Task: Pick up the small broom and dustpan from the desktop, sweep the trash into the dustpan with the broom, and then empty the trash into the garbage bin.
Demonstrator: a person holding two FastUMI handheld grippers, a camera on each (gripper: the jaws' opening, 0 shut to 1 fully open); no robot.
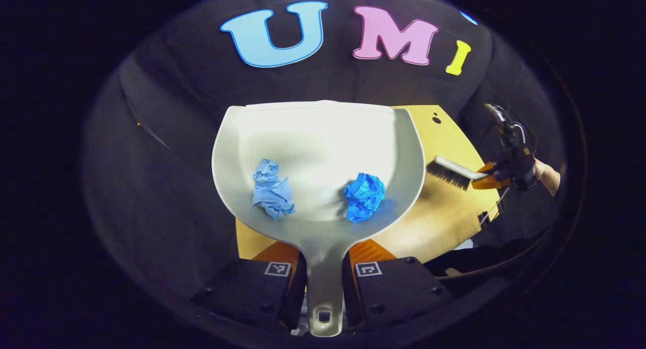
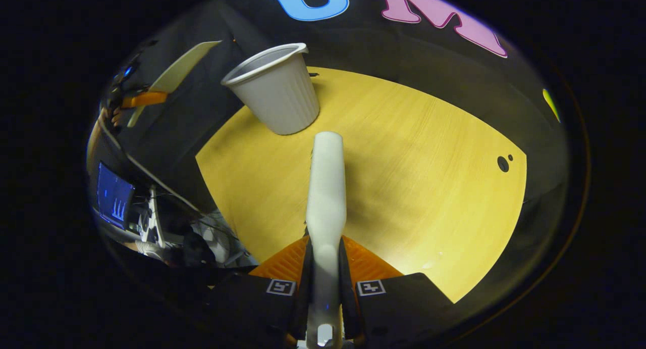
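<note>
My left gripper (image 1: 323, 260) is shut on the handle of the white dustpan (image 1: 318, 137), which is held up level. Two crumpled blue paper balls lie in the pan, a pale one (image 1: 271, 189) on the left and a brighter one (image 1: 364, 196) on the right. In the right gripper view my right gripper (image 2: 325, 258) is shut on the white handle of the small broom (image 2: 326, 187), which points out over the yellow desktop (image 2: 429, 187). The white garbage bin (image 2: 277, 89) stands at the desk's far left corner. In the left gripper view the broom (image 1: 451, 171) shows at the right, bristles down.
The dustpan (image 2: 184, 68) shows edge-on at the upper left of the right gripper view, off the desk's left side. A hand and sleeve (image 1: 547, 175) hold the right gripper. A lit screen (image 2: 113, 195) and some clutter sit below the desk's left edge.
</note>
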